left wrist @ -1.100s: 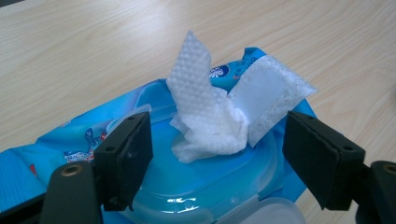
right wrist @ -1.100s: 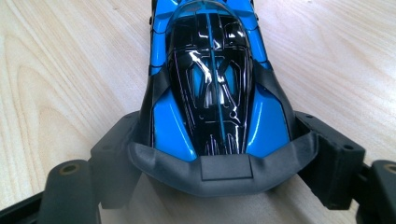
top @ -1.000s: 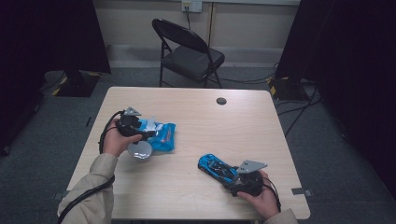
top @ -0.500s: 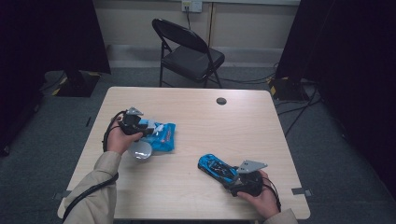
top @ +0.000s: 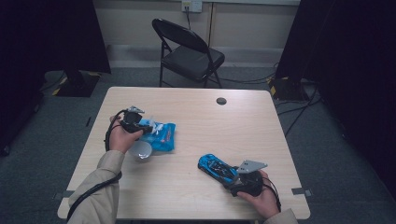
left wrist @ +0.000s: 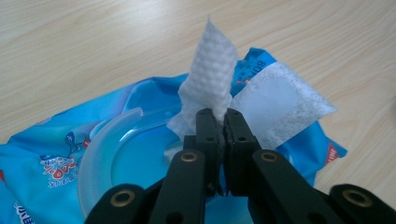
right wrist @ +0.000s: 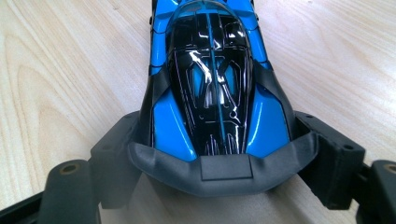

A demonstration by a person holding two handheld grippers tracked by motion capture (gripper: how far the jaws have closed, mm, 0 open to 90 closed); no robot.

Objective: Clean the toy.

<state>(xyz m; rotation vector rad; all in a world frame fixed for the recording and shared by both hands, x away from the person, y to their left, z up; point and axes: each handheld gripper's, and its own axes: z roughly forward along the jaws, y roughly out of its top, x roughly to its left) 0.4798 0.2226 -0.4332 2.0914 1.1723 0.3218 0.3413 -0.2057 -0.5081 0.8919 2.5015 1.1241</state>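
On the left part of the wooden table (top: 201,116) lies a blue wipes packet (left wrist: 56,154), its clear round lid (left wrist: 100,149) flipped open and its sticker flap (left wrist: 280,102) peeled back. The left gripper (left wrist: 217,122) has just been closing its jaws and now pinches the white wipe (left wrist: 210,70) that sticks up from the packet's opening. Near the table's front right, the right gripper (right wrist: 224,172) clamps the rear of a blue and black toy car (right wrist: 212,79) resting on the tabletop, one jaw pressed to each side
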